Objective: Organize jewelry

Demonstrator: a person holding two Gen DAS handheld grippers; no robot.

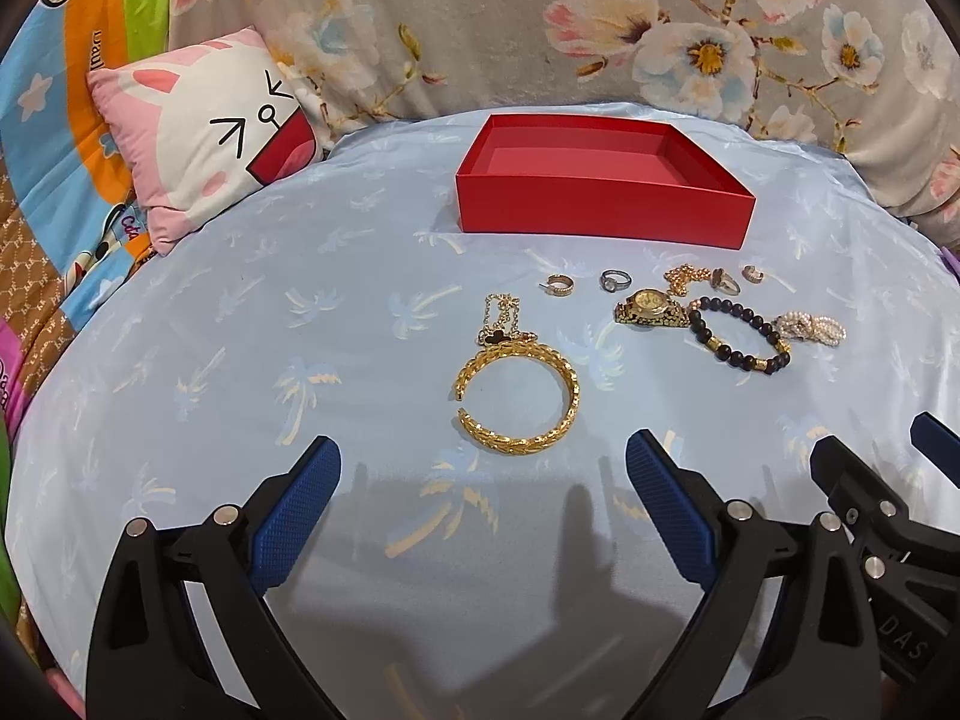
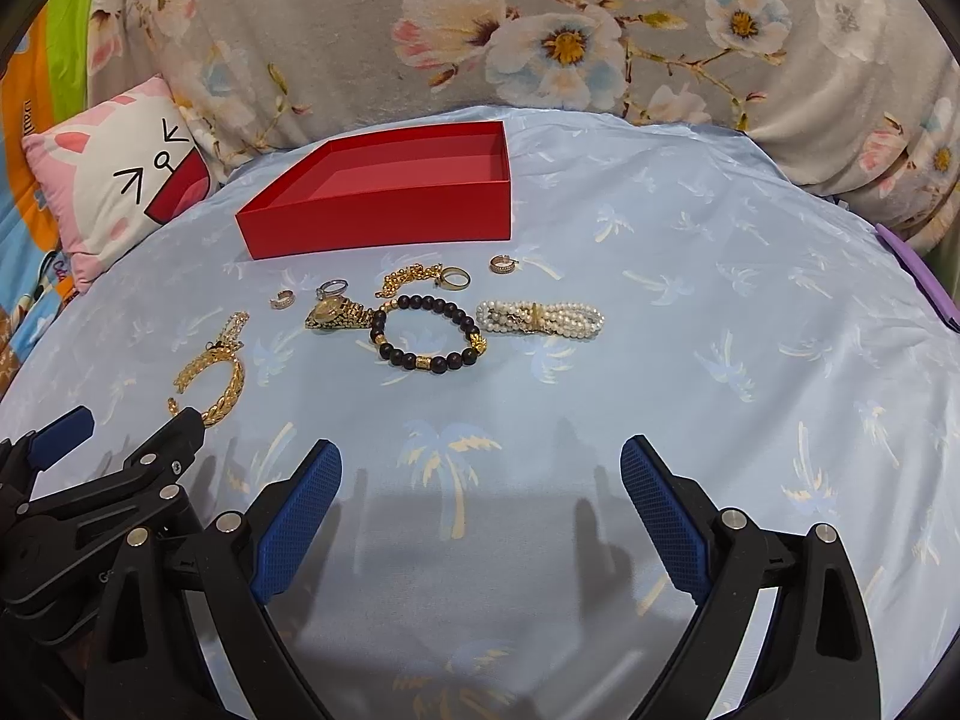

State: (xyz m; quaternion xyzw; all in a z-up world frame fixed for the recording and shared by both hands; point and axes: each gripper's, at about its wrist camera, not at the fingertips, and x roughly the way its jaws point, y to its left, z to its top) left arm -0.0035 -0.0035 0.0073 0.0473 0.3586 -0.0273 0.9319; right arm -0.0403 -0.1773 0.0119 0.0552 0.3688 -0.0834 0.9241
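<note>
- My left gripper (image 1: 483,468) has its jaws spread wide with nothing between them, hovering over the light blue sheet (image 1: 240,360).
- At 12 o'clock just ahead of its blue pads (image 1: 294,510) lies the open gold bangle (image 1: 517,399), flat on the sheet, its gap toward 9 o'clock.
- Touching the bangle's far edge is a thin gold chain (image 1: 501,315) with a dark clover charm.
- My right gripper (image 2: 480,471) is just as wide open and also empty, beside the left one, which shows at its 9 o'clock.
- At 12 o'clock from it sits the black bead bracelet (image 2: 429,333), with the gold watch (image 2: 333,313) touching it at 9 o'clock and the pearl bracelet (image 2: 540,318) just beside it at 3 o'clock.
- Beyond those run the small pieces: a gold hoop (image 2: 282,299), a silver ring (image 2: 333,287), a bunched gold chain (image 2: 408,277), a gold ring (image 2: 454,278) and another small ring (image 2: 503,264).
- Farther at 11 o'clock stands the red box (image 2: 384,216), open and empty, apart from all the jewelry.
- A cat-face pillow (image 1: 204,138) leans at 10 o'clock of the left view, a floral blanket (image 1: 480,18) behind everything.
</note>
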